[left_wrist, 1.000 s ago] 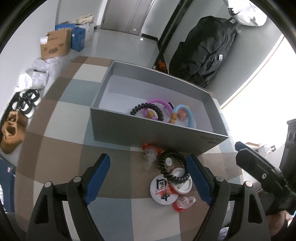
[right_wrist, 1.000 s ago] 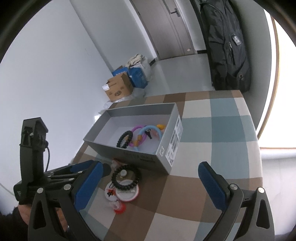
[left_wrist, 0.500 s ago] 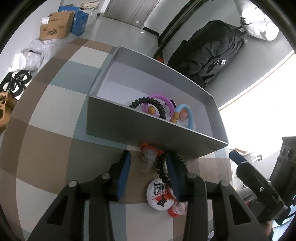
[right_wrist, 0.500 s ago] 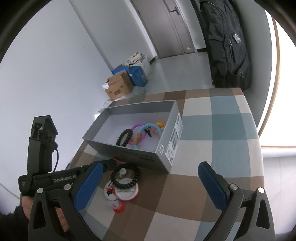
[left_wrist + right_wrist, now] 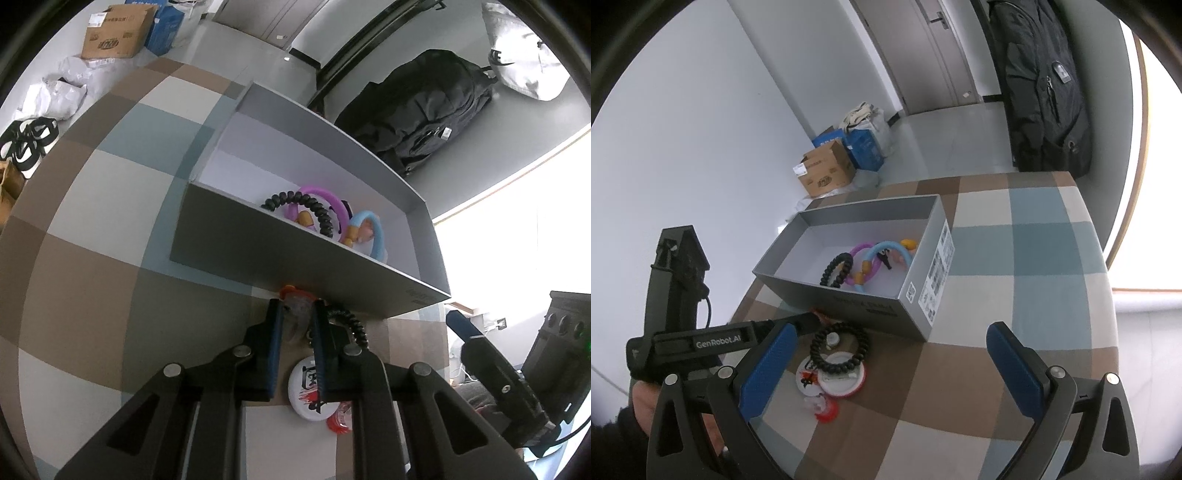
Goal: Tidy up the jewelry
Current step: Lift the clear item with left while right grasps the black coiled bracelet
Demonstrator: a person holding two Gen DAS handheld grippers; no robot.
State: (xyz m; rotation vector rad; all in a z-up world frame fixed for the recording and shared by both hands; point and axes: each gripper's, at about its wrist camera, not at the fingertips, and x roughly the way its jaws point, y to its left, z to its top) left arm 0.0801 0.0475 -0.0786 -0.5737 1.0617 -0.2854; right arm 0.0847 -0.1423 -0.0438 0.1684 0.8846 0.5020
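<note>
A grey box (image 5: 277, 251) on the checked table holds a black bead bracelet (image 5: 314, 210), a purple ring (image 5: 332, 195) and a blue ring (image 5: 375, 229). Just before its front wall lies a clear piece with an orange top (image 5: 295, 319). My left gripper (image 5: 297, 306) is closing on it, and both blue pads touch its sides. Right of it lie a second black bead bracelet (image 5: 351, 321) and white round badges (image 5: 310, 391). In the right wrist view my right gripper (image 5: 891, 328) hangs open above the table with nothing between its fingers, the left gripper (image 5: 809, 321) ahead on its left.
A small red and clear piece (image 5: 825, 406) lies nearest me by the badges (image 5: 842, 376). A black backpack (image 5: 424, 122) leans on the wall behind the table. On the floor at the left are a cardboard box (image 5: 114, 33) and shoes (image 5: 26, 144).
My left gripper's jaws went from wide apart to nearly together around the clear orange-topped piece, and it moved in toward the box's front wall. The right gripper kept still.
</note>
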